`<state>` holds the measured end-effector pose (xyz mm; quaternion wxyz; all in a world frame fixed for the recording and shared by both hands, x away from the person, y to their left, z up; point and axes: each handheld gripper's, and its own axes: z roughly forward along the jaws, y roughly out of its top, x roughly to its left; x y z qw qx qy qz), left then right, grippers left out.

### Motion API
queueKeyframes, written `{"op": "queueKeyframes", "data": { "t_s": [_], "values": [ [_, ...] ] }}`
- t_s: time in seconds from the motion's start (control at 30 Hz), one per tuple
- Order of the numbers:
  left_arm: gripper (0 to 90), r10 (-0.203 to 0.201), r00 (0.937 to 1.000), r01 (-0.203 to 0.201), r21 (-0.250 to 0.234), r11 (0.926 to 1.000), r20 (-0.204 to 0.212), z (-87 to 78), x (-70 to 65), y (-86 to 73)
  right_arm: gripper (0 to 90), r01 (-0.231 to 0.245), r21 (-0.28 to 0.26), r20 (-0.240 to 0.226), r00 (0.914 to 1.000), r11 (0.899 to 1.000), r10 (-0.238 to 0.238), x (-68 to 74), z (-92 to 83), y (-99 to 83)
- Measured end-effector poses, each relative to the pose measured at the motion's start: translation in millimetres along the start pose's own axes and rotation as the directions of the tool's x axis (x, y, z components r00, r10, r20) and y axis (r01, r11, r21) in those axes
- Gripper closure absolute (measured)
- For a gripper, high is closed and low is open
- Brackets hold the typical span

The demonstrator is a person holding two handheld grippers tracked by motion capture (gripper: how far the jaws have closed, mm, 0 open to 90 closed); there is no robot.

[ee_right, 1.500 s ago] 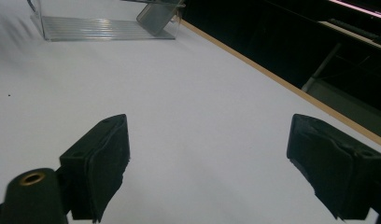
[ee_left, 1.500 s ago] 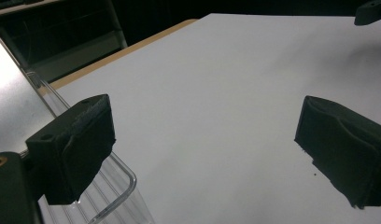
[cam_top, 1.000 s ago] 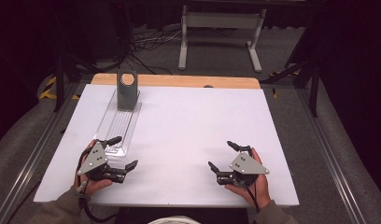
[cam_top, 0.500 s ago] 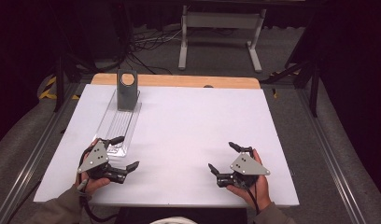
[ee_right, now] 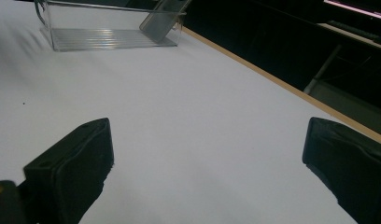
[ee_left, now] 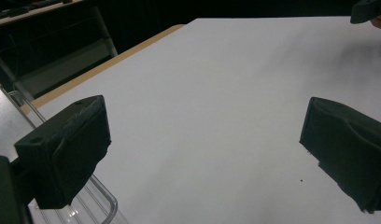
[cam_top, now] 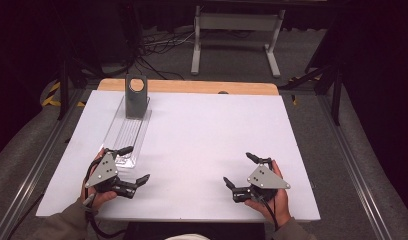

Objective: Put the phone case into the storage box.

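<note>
A clear plastic tray (cam_top: 126,134) lies lengthwise on the left part of the white table (cam_top: 207,130). A grey metal plate with a round hole (cam_top: 136,96) stands upright at the tray's far end. My left gripper (cam_top: 136,163) rests just in front of the tray's near end, open, with nothing between its jaws. In the left gripper view the left gripper (ee_left: 207,149) shows bare table between its pads, and the tray's corner (ee_left: 95,205) lies under the left jaw. My right gripper (cam_top: 238,168) sits at the front right, open and empty; its jaws have just been opening. The right gripper view shows the right gripper (ee_right: 207,163), the tray (ee_right: 109,32) and the plate (ee_right: 163,18) far off.
A wooden strip (cam_top: 192,86) runs along the table's far edge. Behind it stand a metal stand (cam_top: 234,30) and cables on the dark floor. Metal rails (cam_top: 349,165) flank the table. The white surface between the two hands is bare.
The right gripper's jaws stand slightly wider than a second ago. Both hands have kept their places, and the tray and plate have not moved.
</note>
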<state>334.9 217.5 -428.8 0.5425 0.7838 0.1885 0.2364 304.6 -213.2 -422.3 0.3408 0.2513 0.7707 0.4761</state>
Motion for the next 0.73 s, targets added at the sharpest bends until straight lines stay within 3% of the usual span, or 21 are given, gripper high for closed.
{"op": "queueKeyframes", "data": {
  "t_s": [0.47,0.73],
  "values": [
    [3.6,0.027,0.9996,-0.027,0.014,0.9996,-0.005,-1.1,1.9,1.3,5.2,0.003,0.017,-0.015,0.9999,1.0,-0.002,-0.2,1.2,0.4],
    [3.6,0.018,0.9998,-0.018,0.013,0.9997,-0.01,-0.3,3.5,0.9,5.7,-0.046,0.01,-0.038,0.9982,0.999,0.046,-4.1,0.3,1.7]
  ]
}}
